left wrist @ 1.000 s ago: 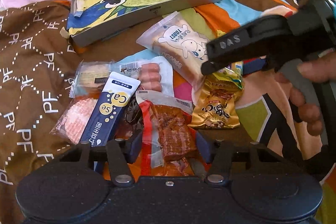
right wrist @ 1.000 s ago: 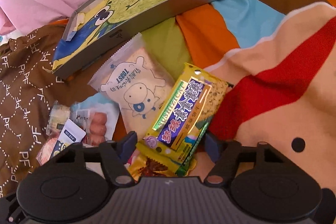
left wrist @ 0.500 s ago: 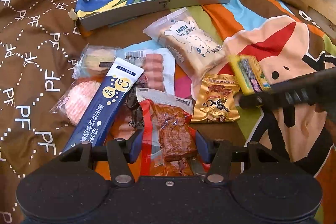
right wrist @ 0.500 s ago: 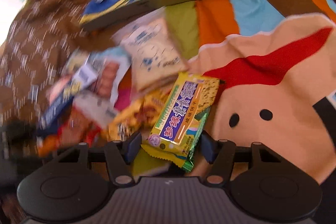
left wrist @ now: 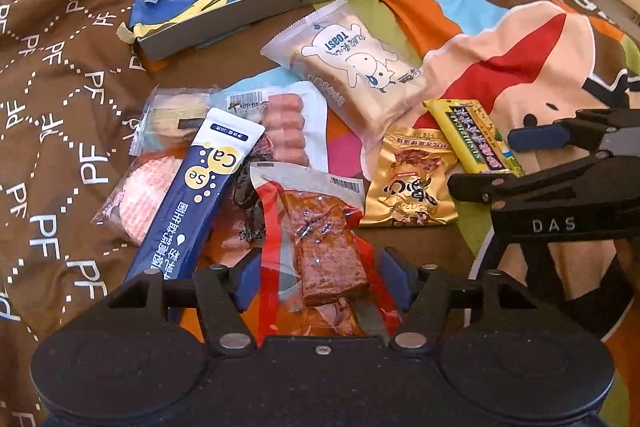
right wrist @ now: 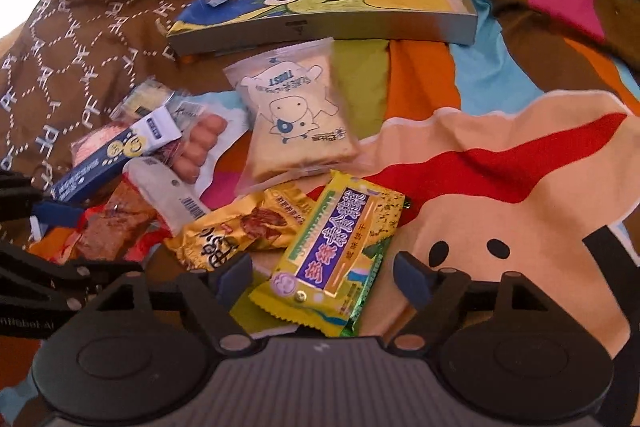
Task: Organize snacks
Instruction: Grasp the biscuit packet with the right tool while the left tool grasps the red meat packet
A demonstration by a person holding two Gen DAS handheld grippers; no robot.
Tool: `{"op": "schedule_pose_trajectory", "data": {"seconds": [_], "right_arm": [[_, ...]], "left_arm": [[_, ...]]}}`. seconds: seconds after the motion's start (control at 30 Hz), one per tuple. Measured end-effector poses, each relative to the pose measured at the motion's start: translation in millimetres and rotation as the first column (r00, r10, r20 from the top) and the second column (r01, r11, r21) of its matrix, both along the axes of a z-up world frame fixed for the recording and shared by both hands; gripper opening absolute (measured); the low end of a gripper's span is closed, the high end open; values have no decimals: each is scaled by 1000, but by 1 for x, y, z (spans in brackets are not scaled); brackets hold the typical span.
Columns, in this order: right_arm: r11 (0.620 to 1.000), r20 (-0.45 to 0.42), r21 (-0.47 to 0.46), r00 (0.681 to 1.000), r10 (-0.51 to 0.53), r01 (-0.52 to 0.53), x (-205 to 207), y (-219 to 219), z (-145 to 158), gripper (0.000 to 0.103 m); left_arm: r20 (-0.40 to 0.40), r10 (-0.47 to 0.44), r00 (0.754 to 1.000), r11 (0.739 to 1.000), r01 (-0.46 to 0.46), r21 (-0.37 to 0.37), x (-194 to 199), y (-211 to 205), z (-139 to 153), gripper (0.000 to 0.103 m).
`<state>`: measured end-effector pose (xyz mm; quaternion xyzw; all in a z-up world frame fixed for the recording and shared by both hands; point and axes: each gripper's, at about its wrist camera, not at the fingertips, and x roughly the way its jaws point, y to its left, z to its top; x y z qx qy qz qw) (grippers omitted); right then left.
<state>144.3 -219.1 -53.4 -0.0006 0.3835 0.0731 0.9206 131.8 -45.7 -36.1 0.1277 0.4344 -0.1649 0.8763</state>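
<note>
Right gripper [right wrist: 322, 273] fingers spread apart around the yellow rectangular foil snack packet [right wrist: 334, 259]; left gripper [left wrist: 318, 277] fingers gape around the red clear-plastic jerky pouch [left wrist: 324, 251].

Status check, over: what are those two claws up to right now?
Left claw open around red jerky packet. Right claw open around yellow cracker packet. Grey cardboard tray empty, path unobstructed.
</note>
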Motion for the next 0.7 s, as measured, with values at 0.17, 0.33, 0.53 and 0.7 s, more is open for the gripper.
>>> {"op": "schedule_pose_trajectory", "data": {"seconds": [0.17,0.33,0.53,0.7], "right_arm": [[1000,2,16,1000,-21,20,5,-2,-5,82],[1000,2,12,1000,-17,17,3,-1,-9,74],[1000,-3,22,1000,-20,20,1,-3,-9,61],[1000,-30,-17,999,20,-20,-2,3,-10,66]], "left_arm": [[17,-16,1000,998,15,66,2,-7,-5,66],[34,-27,999,994,24,102,1,-12,-7,66],[32,8,999,997,-10,72,-1,-9,-7,61],[30,45,999,998,-46,51,-7,-7,-8,59]]}}
